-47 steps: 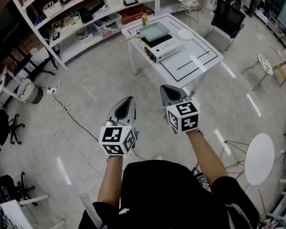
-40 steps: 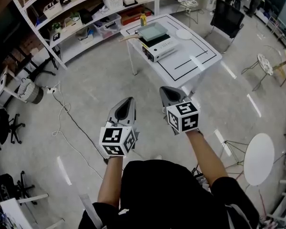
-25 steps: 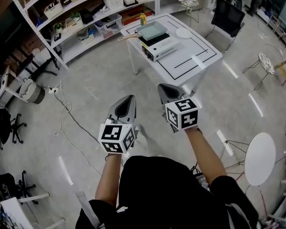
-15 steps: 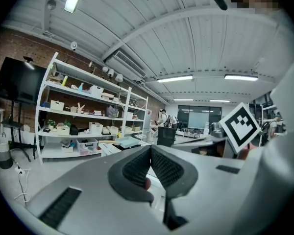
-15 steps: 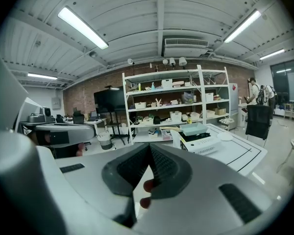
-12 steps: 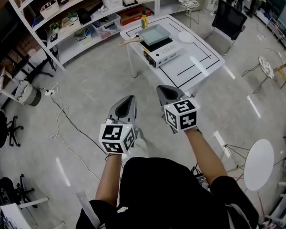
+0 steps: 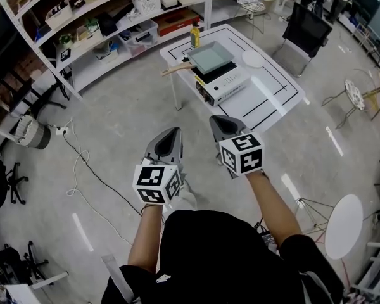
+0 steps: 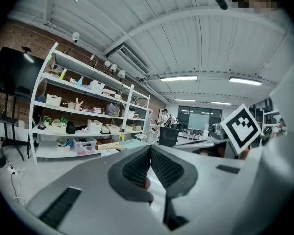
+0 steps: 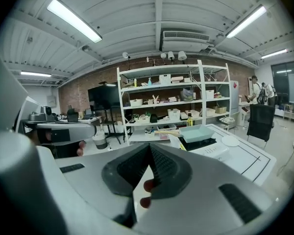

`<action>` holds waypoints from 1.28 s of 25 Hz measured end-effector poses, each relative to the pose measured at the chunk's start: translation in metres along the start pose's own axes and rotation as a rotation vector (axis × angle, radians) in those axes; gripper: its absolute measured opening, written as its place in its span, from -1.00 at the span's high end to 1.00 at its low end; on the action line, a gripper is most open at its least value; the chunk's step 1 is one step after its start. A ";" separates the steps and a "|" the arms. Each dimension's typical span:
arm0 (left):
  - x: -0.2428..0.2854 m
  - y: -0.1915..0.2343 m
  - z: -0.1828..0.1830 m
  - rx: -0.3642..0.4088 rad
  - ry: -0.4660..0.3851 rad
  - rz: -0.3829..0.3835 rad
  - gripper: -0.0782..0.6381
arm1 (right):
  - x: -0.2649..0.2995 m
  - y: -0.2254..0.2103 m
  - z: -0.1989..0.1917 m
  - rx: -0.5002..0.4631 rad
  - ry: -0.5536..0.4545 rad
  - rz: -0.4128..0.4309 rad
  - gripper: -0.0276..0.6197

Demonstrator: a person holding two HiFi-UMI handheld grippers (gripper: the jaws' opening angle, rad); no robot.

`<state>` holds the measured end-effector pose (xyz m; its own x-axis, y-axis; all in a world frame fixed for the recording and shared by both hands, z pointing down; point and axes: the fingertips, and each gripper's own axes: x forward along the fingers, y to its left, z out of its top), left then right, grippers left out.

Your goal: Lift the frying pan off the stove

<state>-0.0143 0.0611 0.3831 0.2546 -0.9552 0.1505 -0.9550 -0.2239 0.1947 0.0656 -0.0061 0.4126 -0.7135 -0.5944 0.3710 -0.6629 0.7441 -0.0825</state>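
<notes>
Ahead of both grippers, across open floor: white table [image 7: 261, 108], ruled with black lines.

- Change: against the earlier head views, the table sits lower and nearer. The person is closing in on it. Judged an approach only; no reach has begun.
- Frying pan [image 7: 210, 57]: square, pale green, wooden handle pointing past the table's left edge. It sits on the stove [image 7: 231, 86], a white unit at the table's far left part. Not yet lifted.
- Yellow bottle [image 7: 194, 35]: far corner of the table.
- White plate [image 7: 253, 59]: on the table, right of the stove.
- Left gripper [image 7: 168, 141]: jaws clenched together, nothing between them, well short of the table.
- Right gripper [image 7: 227, 126]: the same, likewise empty.
- Writing: none legible. Both marker cubes carry black-and-white square codes only. The stove's front marks and the bottle's label are too small to read.
</notes>
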 end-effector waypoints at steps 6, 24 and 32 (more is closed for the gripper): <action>0.040 0.047 0.022 -0.013 -0.001 -0.019 0.75 | 0.054 -0.011 0.027 0.002 0.015 -0.018 0.91; 0.112 0.173 0.053 -0.035 0.021 -0.048 0.75 | 0.190 -0.020 0.081 -0.008 0.042 -0.044 0.91; 0.121 0.200 0.052 -0.037 0.033 -0.065 0.75 | 0.220 -0.016 0.085 -0.013 0.052 -0.055 0.91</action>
<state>-0.1825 -0.1089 0.3898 0.3214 -0.9319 0.1680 -0.9301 -0.2773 0.2410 -0.1001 -0.1742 0.4165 -0.6632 -0.6182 0.4219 -0.6976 0.7148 -0.0492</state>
